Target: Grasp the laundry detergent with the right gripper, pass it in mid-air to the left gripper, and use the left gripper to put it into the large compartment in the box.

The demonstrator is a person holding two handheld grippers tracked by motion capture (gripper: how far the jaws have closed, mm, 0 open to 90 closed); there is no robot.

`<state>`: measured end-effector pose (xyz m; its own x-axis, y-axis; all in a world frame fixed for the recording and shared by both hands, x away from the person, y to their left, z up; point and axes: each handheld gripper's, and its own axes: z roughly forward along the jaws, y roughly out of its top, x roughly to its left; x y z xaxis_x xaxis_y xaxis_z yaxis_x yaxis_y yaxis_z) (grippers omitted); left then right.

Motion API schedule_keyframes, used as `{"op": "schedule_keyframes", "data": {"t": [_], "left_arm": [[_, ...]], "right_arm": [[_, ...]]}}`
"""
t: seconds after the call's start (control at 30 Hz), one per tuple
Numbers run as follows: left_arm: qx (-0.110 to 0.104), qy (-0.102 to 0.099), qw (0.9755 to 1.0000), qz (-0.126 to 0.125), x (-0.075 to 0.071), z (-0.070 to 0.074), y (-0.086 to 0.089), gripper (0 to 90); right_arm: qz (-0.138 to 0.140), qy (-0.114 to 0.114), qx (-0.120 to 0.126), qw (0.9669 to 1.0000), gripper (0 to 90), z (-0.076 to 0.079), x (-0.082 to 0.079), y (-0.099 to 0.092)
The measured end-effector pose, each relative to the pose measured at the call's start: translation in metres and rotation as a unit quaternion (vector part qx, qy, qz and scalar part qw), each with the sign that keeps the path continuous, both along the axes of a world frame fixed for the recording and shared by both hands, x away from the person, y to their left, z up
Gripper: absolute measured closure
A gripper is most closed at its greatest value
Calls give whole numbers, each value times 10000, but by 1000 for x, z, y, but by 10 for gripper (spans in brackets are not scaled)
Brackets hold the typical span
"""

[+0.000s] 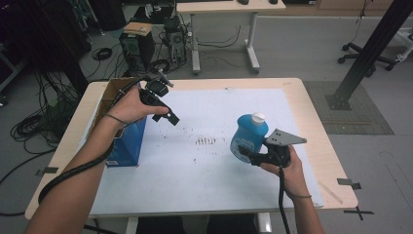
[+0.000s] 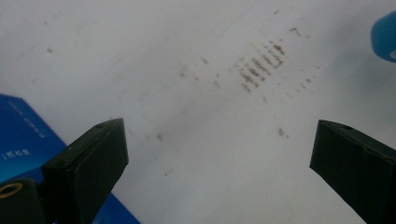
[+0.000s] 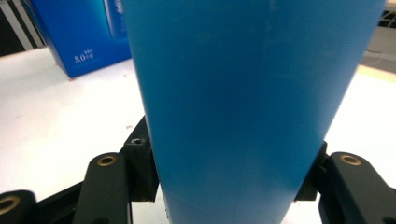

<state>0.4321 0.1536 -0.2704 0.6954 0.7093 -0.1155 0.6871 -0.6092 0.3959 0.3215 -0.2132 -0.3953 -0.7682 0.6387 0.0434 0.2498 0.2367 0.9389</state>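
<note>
left gripper [image 1: 163, 105]: hanging far-left, jaws gaping wide, gripping nothing | right gripper [image 1: 249, 155]: sitting near-right, jaws pointing left, clamping | both forearms: reaching in from near edge

A light wooden desk [image 1: 311, 122] with rounded corners carries a large white sheet [image 1: 209, 180] that covers most of its top, leaving bare wood along the left, right and far edges. Near the middle of the sheet is a patch of small brown marks [image 1: 205, 141], set in short rows, with scattered specks around it. On the left part of the desk stands an open blue cardboard box [image 1: 127, 144], its brown flaps turned up. Black tape strips [image 1: 348, 183] sit at the desk's right edge.
</note>
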Motion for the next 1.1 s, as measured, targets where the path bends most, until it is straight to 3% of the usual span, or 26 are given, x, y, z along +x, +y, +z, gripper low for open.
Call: {"op": "schedule_keyframes", "data": {"t": [0.13,0.2,0.23,0.27,0.3,0.37,0.47,0.57,0.63,0.67,0.7,0.73,0.77,0.8,0.83,0.87,0.9,0.93,0.97,1.0,1.03,1.07,1.1], "left_arm": [[18,-71,9999,-112,-5,9,-2,41],[-8,-94,9993,-358,-12,20,-5,41],[-8,-94,9993,-358,-12,20,-5,41],[-8,-94,9993,-358,-12,20,-5,41],[54,-138,9986,-501,-16,25,-6,41],[61,-156,9983,-558,-18,27,-6,42],[56,-232,9970,-734,-24,35,-7,42],[14,-290,9942,-1032,-32,45,-10,42],[14,-290,9942,-1032,-32,45,-10,42],[21,-314,9923,-1194,-37,51,-13,42],[21,-314,9923,-1194,-37,51,-13,42],[-11,-375,9902,-1349,-43,57,-17,42],[-11,-375,9902,-1349,-43,57,-17,42],[-11,-375,9902,-1349,-43,57,-17,42],[5,-407,9886,-1449,-46,60,-19,42],[5,-407,9886,-1449,-46,60,-19,42],[13,-414,9881,-1483,-48,62,-20,42],[22,-475,9849,-1662,-55,67,-22,42],[22,-475,9849,-1662,-55,67,-22,42],[22,-475,9849,-1662,-55,67,-22,42],[-10,-484,9831,-1765,-59,69,-23,42],[-10,-484,9831,-1765,-59,69,-23,42],[-34,-504,9820,-1820,-62,71,-23,42]], "right_arm": [[134,-34,52,9999,417,16,0,0],[173,-63,54,9998,417,22,0,0],[173,-63,54,9998,417,22,0,0],[276,-20,39,9996,417,32,1,-1],[276,-20,39,9996,417,32,1,-1],[334,1,21,9994,417,37,1,-1],[409,26,-4,9992,417,45,2,-2],[519,46,69,9986,417,53,2,-3],[649,59,104,9978,417,59,3,-3],[703,68,104,9974,417,61,4,-3],[703,68,104,9974,417,61,4,-3],[845,99,90,9963,418,67,5,-2],[845,99,90,9963,418,67,5,-2],[1046,98,95,9944,418,76,8,0],[1046,98,95,9944,418,76,8,0],[1046,98,95,9944,418,76,8,0],[1205,116,102,9926,418,81,9,2],[1274,131,95,9917,418,82,10,2],[1274,131,95,9917,418,82,10,2],[1574,156,81,9874,418,88,12,4],[1574,156,81,9874,419,88,12,4],[1574,156,81,9874,419,88,12,4],[1712,173,25,9851,419,90,13,6]]}}
